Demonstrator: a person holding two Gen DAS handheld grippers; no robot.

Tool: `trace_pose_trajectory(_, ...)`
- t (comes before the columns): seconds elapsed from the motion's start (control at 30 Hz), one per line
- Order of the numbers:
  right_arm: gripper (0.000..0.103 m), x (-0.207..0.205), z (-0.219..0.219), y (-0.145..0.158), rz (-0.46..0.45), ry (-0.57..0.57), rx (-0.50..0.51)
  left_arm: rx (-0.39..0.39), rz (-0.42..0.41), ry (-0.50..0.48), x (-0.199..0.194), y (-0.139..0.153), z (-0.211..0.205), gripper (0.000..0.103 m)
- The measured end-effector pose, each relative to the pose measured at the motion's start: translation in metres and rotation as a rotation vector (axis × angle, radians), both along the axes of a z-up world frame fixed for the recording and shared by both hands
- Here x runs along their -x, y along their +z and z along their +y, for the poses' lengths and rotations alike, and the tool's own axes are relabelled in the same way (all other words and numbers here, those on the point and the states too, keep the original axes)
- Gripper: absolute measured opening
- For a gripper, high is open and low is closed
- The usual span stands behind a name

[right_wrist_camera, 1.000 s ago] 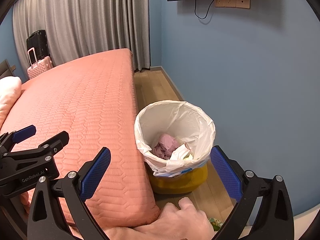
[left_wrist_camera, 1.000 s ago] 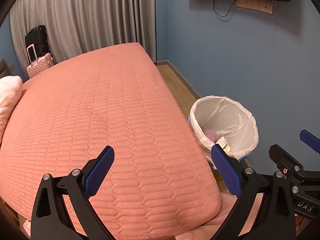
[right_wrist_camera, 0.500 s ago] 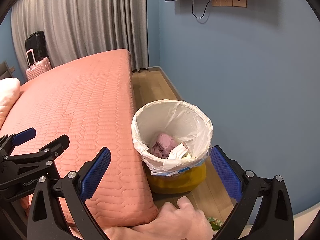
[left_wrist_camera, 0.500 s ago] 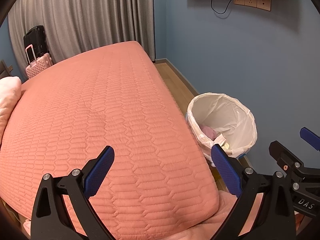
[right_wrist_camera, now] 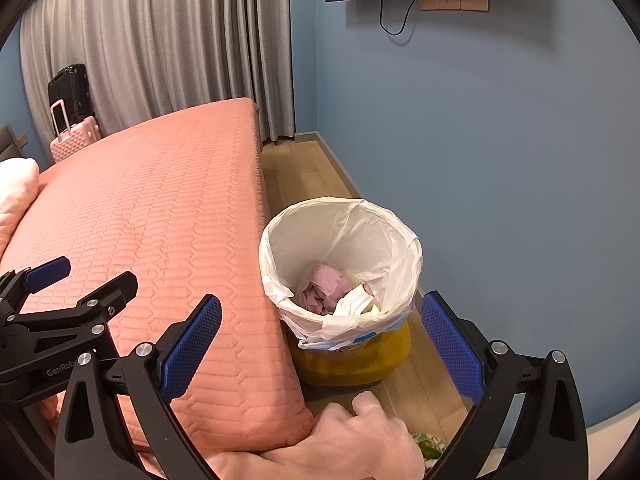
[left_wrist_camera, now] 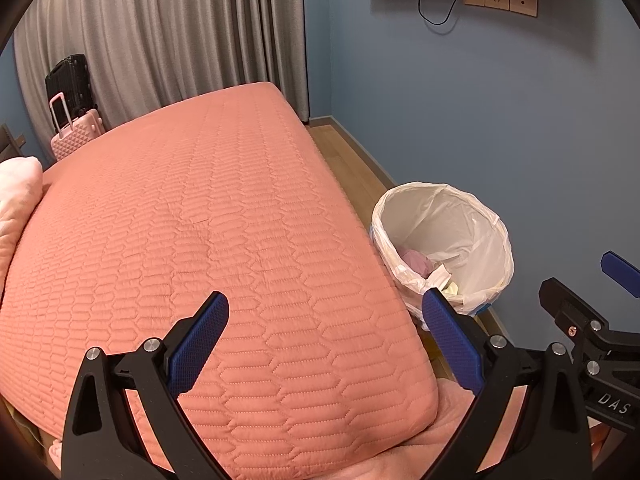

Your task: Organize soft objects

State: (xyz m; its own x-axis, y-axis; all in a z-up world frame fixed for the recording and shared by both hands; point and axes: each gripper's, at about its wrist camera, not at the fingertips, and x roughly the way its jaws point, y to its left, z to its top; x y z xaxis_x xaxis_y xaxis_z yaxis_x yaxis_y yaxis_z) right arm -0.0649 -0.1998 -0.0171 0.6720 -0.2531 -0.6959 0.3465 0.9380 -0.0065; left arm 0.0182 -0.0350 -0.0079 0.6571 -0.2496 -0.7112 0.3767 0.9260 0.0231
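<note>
A salmon quilted cover (left_wrist_camera: 208, 240) lies flat over the bed, filling most of the left wrist view. A pale pink pillow (left_wrist_camera: 16, 204) sits at the bed's left edge. My left gripper (left_wrist_camera: 324, 308) is open above the bed's near corner, holding nothing. My right gripper (right_wrist_camera: 322, 306) is open too, hanging empty over the gap between the bed (right_wrist_camera: 160, 208) and a lined bin (right_wrist_camera: 340, 240). In the bin are crumpled pink material (right_wrist_camera: 324, 284) and white paper. A hand (right_wrist_camera: 352, 432) rests at the mattress's near corner.
The yellow bin stands on wood floor (right_wrist_camera: 296, 172) in a narrow aisle between the bed and a blue wall (right_wrist_camera: 500, 160). A pink suitcase (left_wrist_camera: 76, 136) and a black one (left_wrist_camera: 70, 80) stand by grey curtains. A small patterned item (right_wrist_camera: 430, 442) lies on the floor.
Both views have drifted only slightly, with the bin sliding a little left in frame. Both grippers stay open and empty.
</note>
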Motion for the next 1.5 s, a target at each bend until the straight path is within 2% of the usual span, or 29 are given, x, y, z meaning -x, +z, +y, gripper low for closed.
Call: trace_pose_trajectory(1.5, 0.097, 0.0032, 0.001, -0.0001, 0.001, -0.006, 0.002, -0.009, 0.013, 0.019, -0.004, -0.0005, -0.0008, 0.093)
